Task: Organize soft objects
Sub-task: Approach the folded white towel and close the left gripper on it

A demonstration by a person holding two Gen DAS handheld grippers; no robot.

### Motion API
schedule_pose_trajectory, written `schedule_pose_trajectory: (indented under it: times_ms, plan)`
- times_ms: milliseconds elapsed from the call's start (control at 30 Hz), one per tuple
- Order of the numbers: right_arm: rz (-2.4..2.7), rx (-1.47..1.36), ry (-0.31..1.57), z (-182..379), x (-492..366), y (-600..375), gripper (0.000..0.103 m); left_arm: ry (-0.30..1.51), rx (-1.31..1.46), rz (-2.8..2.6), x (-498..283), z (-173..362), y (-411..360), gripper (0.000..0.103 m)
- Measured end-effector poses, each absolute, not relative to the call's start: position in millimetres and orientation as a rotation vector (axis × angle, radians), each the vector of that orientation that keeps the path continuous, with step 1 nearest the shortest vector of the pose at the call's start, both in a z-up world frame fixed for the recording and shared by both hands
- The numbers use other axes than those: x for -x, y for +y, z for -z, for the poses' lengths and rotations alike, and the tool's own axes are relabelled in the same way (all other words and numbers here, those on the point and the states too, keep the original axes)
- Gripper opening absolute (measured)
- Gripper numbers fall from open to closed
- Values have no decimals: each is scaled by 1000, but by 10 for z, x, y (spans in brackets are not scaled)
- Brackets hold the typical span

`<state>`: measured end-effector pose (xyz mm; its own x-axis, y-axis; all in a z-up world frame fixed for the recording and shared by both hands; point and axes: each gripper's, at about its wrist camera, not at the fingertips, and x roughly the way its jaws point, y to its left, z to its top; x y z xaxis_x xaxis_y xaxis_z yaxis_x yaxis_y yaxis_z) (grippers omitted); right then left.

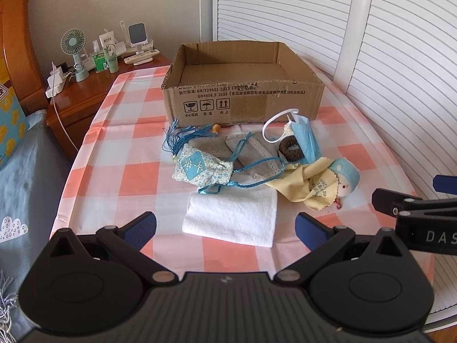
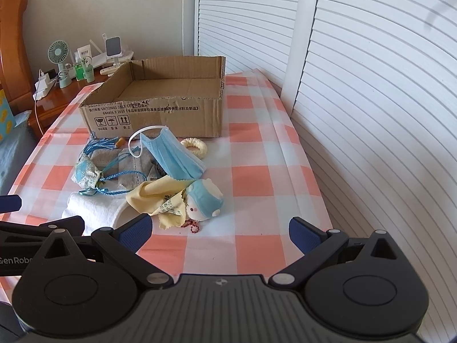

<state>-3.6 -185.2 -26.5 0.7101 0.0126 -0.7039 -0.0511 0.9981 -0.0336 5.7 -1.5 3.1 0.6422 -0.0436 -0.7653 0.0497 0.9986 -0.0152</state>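
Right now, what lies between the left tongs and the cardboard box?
In the left wrist view, past the left tongs: white folded cloth, patterned pouch, grey pouch, then the cardboard box.

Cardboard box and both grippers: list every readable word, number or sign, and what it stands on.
"GB/T29601 2013" and "GB4806.9 2023": box front, with Chinese print too small to quote.
Three handling signs (glass, umbrella, up arrows): box front, lower left; captions below too small to read.
"DAS", cut off: right gripper body, left wrist view.
"GenRobo", cut off: left gripper body, right wrist view.
Yellow cloth: printed text, unreadable.
Nightstand bottles: labels too small.
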Motion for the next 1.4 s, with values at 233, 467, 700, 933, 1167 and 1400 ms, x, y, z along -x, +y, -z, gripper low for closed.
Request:
schedule_pose_trajectory:
  times_ms: [233,467,700,933,1167,1400]
  plan:
    - [-60,69,753,282,10,-1868,103,845,-1,113,-112,0,23,103]
    - [-112,80,735,390,-52,-1925,103,848,4,154,-217,117,92,102]
    - [-133,57,772,584,-158,-2019,103,904,27,186,-343,344,127,102]
    - [-216,67,824,832,-248,-2045,103,975,29,192,-479,590,148,102]
    - [-227,132,867,1054,-380,-1997,103,977,-21,192,-525,667,104,103]
    - [-229,141,857,1131,-442,-2035,103,918,-82,214,-466,717,75,103]
